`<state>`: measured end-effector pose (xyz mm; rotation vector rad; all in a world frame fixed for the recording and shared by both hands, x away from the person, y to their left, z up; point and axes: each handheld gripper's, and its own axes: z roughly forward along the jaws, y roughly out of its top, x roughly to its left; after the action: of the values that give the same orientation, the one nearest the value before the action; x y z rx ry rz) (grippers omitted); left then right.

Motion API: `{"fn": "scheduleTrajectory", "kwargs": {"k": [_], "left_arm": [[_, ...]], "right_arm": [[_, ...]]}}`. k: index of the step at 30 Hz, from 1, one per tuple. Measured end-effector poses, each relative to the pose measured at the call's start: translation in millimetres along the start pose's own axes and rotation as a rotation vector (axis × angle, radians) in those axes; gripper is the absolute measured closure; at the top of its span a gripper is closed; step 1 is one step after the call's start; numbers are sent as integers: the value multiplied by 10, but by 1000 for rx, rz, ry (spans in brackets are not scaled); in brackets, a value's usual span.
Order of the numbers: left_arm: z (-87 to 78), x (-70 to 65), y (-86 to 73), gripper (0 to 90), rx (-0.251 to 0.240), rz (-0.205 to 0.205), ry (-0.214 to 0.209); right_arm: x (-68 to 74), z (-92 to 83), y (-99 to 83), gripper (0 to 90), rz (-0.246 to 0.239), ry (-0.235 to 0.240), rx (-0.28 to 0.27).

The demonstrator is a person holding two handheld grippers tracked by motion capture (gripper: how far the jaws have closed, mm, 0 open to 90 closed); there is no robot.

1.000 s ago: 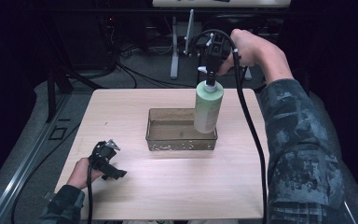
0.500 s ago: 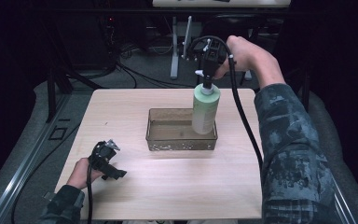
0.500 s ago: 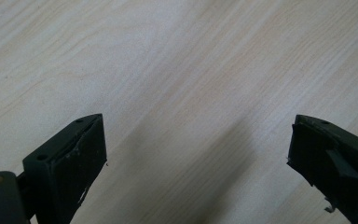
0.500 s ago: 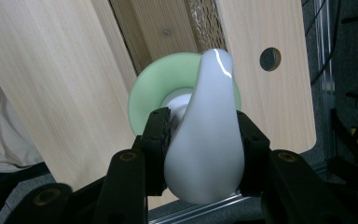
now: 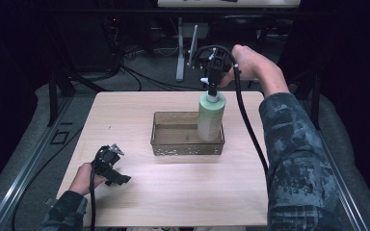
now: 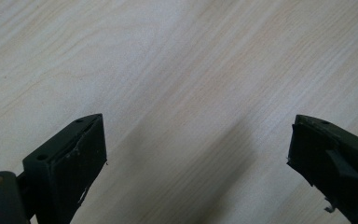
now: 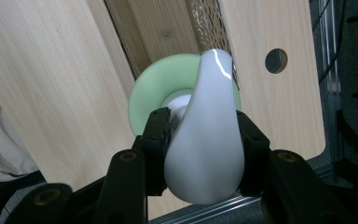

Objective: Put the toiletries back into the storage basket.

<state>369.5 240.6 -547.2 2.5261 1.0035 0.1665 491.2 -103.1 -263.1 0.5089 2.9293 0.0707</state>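
wooden bench (image 5: pixel 125 120). mesh tray (image 5: pixel 173 144) at centre. green pump bottle (image 5: pixel 211 116) upright in tray's right end. right gripper (image 5: pixel 213 84) above, jaws pinching its white pump head (image 7: pixel 209 135). left gripper (image 5: pixel 107 163) near-left on bench, jaws spread.

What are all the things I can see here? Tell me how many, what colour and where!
Table: one, light wood, in the middle.
Basket: one, brownish see-through, at the table's centre.
Pump bottle: one, pale green with a white pump, upright at the basket's right end.
Cables: several, black, on the floor behind the table.
Left claw: one, black, open, low over the table's near left.
Right claw: one, black, shut on the pump.
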Motion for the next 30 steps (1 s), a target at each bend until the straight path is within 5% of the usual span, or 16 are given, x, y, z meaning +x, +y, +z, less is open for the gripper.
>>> {"fn": "scheduleTrajectory", "kwargs": {"k": [30], "left_arm": [[-2, 0, 2, 42, -1, 1, 0]], "right_arm": [[-38, 367, -81, 630, 36, 57, 31]]}}
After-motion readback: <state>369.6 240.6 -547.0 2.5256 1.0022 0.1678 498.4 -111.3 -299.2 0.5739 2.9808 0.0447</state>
